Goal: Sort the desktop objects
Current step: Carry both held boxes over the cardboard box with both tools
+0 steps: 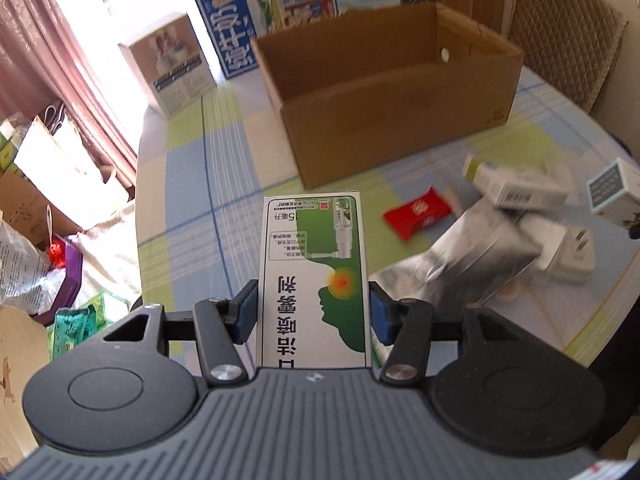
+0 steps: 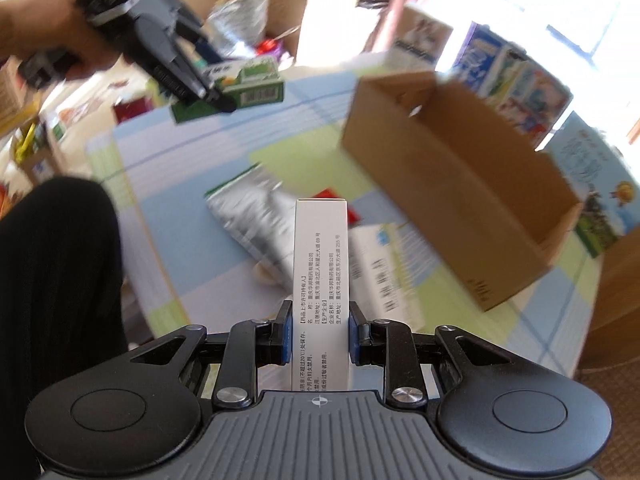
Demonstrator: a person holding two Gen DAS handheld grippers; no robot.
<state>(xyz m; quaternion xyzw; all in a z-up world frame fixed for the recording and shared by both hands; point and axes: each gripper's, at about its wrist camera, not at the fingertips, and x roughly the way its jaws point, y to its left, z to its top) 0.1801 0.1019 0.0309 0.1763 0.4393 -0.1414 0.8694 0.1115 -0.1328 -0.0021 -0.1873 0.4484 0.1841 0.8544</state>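
Left wrist view: the left gripper (image 1: 313, 312) clamps a green-and-white spray box (image 1: 314, 276) above the tablecloth (image 1: 192, 184), short of the open carton (image 1: 384, 92) — a foil pouch (image 1: 476, 256), red packet (image 1: 418, 212) and plug (image 1: 568, 252) lie right of the carton's front. Right wrist view: the right gripper (image 2: 319, 334) pinches a narrow white box (image 2: 320, 264) left of the carton (image 2: 460, 184), while the left gripper (image 2: 212, 80) grips its green box (image 2: 256, 84) farther left.

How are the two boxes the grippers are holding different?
The green-and-white box in the left gripper shows a wide face with a picture; the white box in the right gripper shows a narrow face with only black text. Both are clamped and stick out forward.
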